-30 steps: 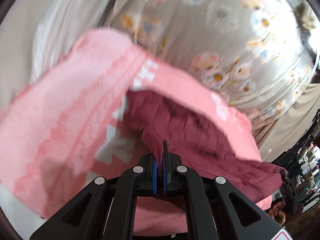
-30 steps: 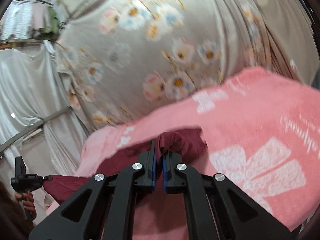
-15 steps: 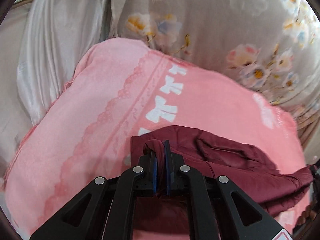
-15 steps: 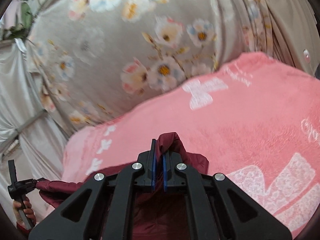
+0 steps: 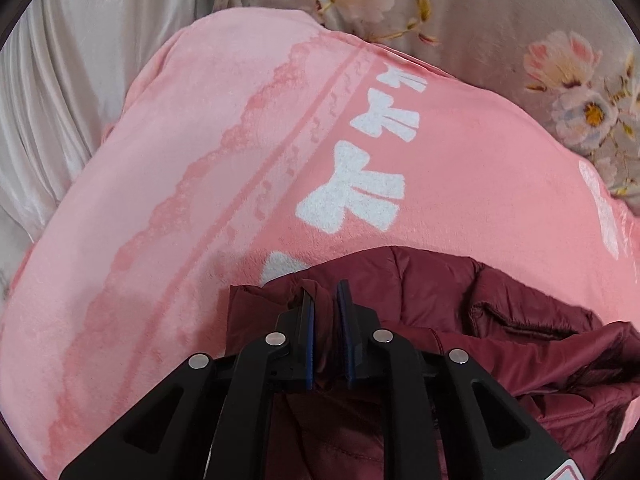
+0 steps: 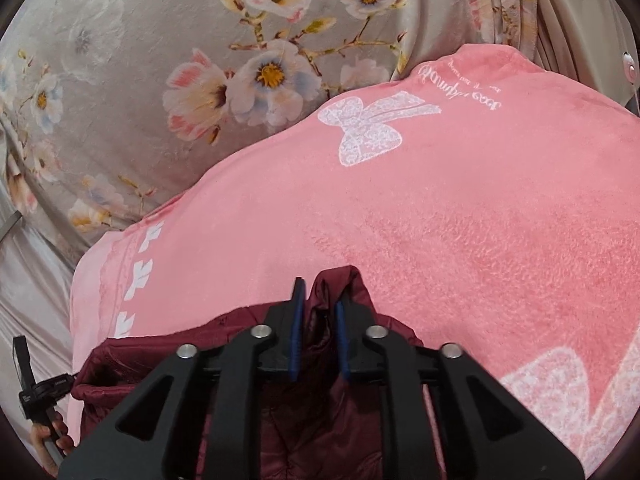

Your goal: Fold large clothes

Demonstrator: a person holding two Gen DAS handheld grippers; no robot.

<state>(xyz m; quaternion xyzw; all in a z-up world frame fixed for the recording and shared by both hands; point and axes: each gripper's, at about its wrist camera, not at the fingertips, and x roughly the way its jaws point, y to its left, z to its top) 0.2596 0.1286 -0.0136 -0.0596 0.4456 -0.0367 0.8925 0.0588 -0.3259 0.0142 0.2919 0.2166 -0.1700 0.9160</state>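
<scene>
The dark maroon quilted puffer jacket (image 5: 460, 320) lay bunched on the fluffy pink blanket with white bows (image 5: 200, 200), at its near edge, with the grey floral curtain (image 6: 160, 80) hanging behind. The left gripper (image 5: 325, 304) pointed steeply down at one folded edge, its jaws opening with a ridge of fabric between them, and the right gripper (image 6: 318, 300) came in flatter, jaws opening too, a peak of maroon cloth standing in the gap. Whether either pad still touched the cloth was hard to tell. That jacket looked light, puffy and slick-shelled, so it would likely slide and spring back; hems and seams, not the padded panels, looked the better hold. At the far left a person's hand (image 6: 44, 440) gripped a handle.
</scene>
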